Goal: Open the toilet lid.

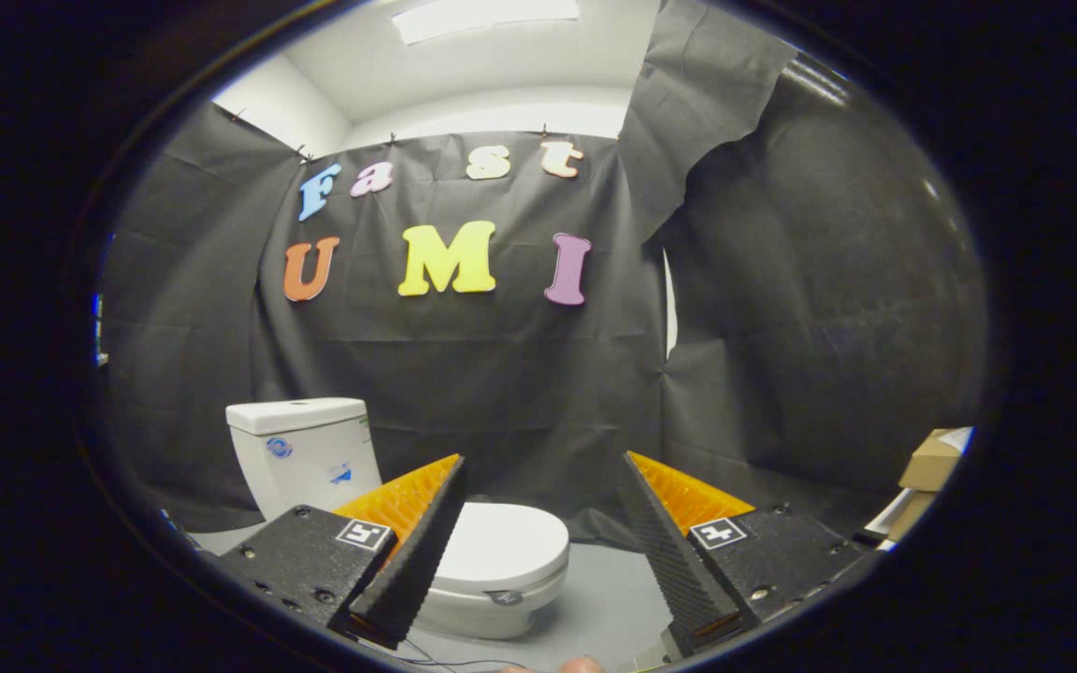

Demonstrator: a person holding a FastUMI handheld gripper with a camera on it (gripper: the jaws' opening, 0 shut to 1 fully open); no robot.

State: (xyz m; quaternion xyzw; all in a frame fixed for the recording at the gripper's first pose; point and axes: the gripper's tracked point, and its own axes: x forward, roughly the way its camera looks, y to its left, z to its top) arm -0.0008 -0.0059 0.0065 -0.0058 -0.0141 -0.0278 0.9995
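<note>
The gripper [543,467] sits nearest, its two black ribbed fingers [417,551] spread well apart with nothing between the tips. Each finger has an orange ridged backing and is fixed to a black block carrying a small square black-and-white marker. Just below the fingers a fingertip [581,665] of the person shows, along with a thin dark wire on the floor.

Ahead of the fingers, on the grey floor [609,598], stands a white toilet [492,579]. Its lid [506,547] lies flat and closed over the bowl. The left finger crosses in front of the lid's near-left part, but whether it touches cannot be told; the right finger stands clear of the toilet, with bare floor beyond it. Behind the lid rises the white tank [305,453], with its own flat cover and small blue stickers on its front.

Off to the right, beyond the right finger, brown cardboard boxes [933,463] rest near the booth's edge, with something pale and flat beside them.

Farthest back, black cloth [501,374] hangs as the booth's wall behind the toilet and around to the right side. Above the cloth, a white ceiling with a bright rectangular light panel [487,17] shows.
</note>
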